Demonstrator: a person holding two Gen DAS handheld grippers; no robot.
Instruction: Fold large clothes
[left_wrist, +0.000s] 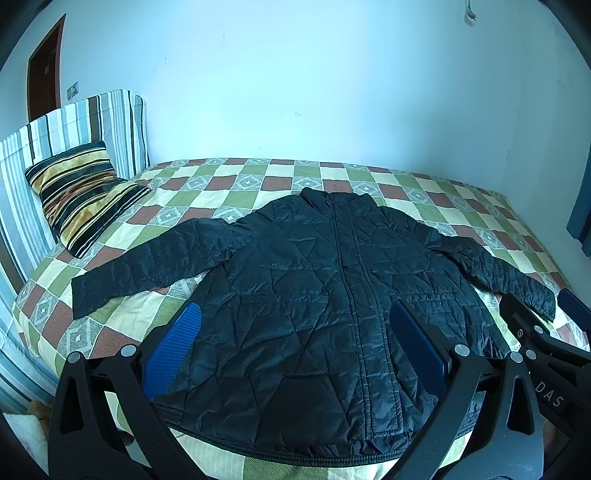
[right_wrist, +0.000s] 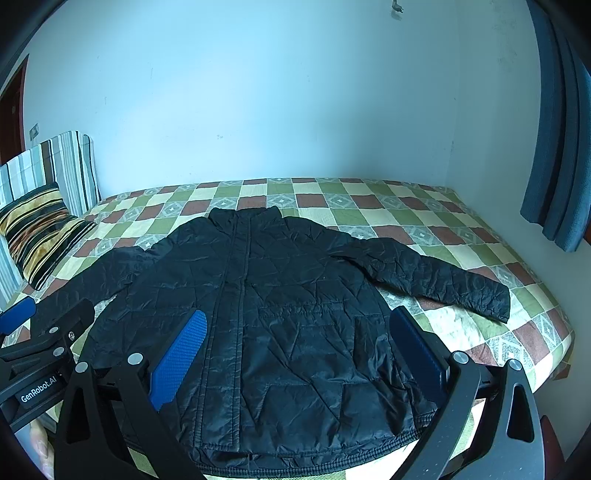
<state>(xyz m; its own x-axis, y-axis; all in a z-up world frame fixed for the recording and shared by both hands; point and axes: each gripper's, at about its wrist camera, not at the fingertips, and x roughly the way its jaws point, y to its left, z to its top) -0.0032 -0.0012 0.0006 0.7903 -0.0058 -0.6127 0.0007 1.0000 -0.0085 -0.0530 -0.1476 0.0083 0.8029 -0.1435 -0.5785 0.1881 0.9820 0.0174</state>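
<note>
While both my claws hang released, left gripper (left_wrist: 295, 339) and right gripper (right_wrist: 299, 343), the black quilted jacket (left_wrist: 325, 295) lies spread flat, sleeves out, hem at the bed (left_wrist: 424, 184)'s near edge.

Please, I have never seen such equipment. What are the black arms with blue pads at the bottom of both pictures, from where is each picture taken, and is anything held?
Those are two hand-held grippers, one in each of a person's hands; no robot is present. Each carries a wide-angle camera looking along its two blue-padded fingers. One picture comes from the left gripper, the other from the right gripper. Each camera also glimpses the other gripper at its edge. A black quilted jacket lies spread flat, sleeves out, on a bed with a checked bedspread. A striped pillow leans at the head. Both grippers are open above the jacket's hem, holding nothing.
</note>
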